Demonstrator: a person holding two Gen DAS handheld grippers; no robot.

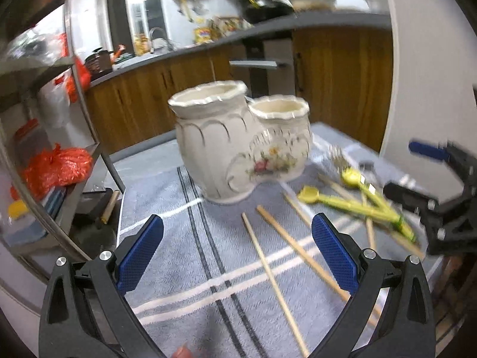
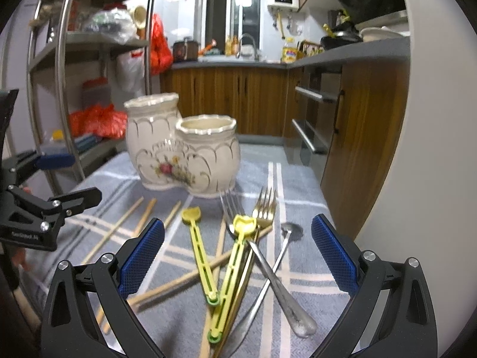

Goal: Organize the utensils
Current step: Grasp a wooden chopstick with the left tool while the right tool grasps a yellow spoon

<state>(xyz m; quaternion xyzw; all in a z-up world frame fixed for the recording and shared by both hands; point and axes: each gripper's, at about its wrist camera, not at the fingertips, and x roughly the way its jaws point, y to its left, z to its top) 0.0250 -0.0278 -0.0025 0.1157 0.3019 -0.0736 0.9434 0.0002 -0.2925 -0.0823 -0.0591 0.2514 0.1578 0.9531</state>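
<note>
Right now both of your grippers are spread wide and hold nothing. Your right gripper point(image 2: 237, 264) hovers low over the utensil pile, and that pile lies directly between its blue pads point(image 2: 141, 258), on the near side of the ceramic holder point(image 2: 182, 146). Closest to the fingertips are the two yellow-green plastic utensils point(image 2: 214, 264), whose handles run lengthwise toward you, heads pointing at the holder and tails converging near the gripper. A silver fork point(image 2: 268, 271) and a gold fork point(image 2: 262, 211) lie just beside them, tines toward the holder, and a small silver spoon point(image 2: 280, 253) crosses the silver fork's handle. Wooden chopsticks point(image 2: 179, 280) run under the heap at an angle.

Your left gripper point(image 1: 237, 255) sits farther from the pile, in front of the holder and to its left, with only loose chopsticks point(image 1: 274, 280) lying on the striped grey cloth point(image 1: 179, 268) between its fingers.

So the right hand is the nearer one for the forks and the yellow pieces. Since their long axes run roughly along the gripper's forward line, closing across a handle should catch it squarely; the overlap in the pile may drag a neighbour along. The holder stands upright beyond the pile, both its cups apparently empty, though you cannot see their bottoms.
</note>
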